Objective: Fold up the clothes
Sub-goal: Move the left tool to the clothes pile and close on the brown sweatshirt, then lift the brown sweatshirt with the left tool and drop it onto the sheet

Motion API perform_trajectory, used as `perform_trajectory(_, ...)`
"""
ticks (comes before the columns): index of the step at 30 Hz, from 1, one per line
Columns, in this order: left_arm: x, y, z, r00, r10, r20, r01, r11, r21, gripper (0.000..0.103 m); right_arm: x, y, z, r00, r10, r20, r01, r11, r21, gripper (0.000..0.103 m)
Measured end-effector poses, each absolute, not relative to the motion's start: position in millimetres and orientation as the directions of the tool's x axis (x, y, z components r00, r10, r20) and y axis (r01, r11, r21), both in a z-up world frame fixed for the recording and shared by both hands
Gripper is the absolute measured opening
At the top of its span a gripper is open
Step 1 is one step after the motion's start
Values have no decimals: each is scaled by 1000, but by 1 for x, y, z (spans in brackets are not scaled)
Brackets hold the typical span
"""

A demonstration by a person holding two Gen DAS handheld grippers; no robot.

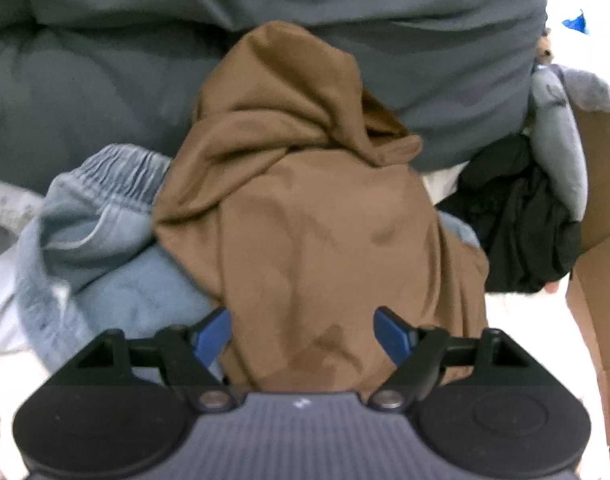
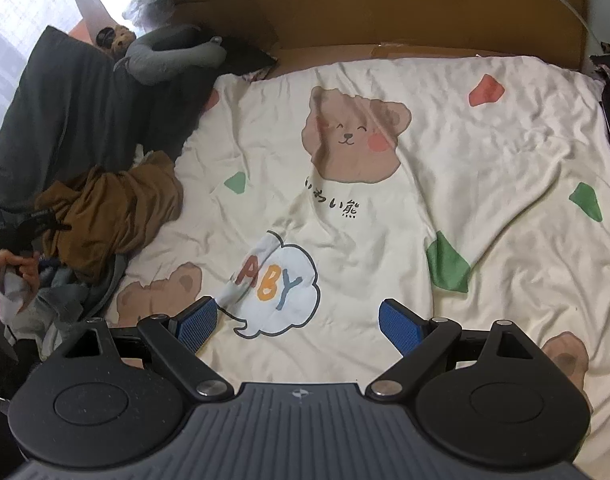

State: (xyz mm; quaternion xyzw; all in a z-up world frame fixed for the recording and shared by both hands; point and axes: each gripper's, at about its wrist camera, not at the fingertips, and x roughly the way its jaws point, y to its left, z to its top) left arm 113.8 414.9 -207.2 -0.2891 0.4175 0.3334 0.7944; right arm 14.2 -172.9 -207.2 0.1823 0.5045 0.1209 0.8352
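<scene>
Loosely crumpled brown garment [image 1: 305,208] (soft, matte) between open left hand-held gripper [image 1: 303,330].

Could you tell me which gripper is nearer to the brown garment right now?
Left. The left gripper is open right at the brown garment; the right gripper hovers open over the bedsheet, off to its side.

One brown garment [image 1: 305,208] is lying heaped on the bed, beside one pale denim piece [image 1: 101,216] and one black garment [image 1: 517,224]. One grey duvet [image 1: 265,40] is bulging behind them. Two claws are showing.
</scene>
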Motion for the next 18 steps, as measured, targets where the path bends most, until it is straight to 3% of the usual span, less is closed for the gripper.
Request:
perform_trajectory(9, 107, 435, -230, 458, 253, -852, -756, 616, -223, 82, 18, -161, -216, 430, 392, -813, -38, 908, 417, 91)
perform_trajectory(18, 79, 462, -249, 555, 144, -820, -735, 547, -401, 42, 24, -148, -225, 401, 402, -823, -55, 908, 416, 91)
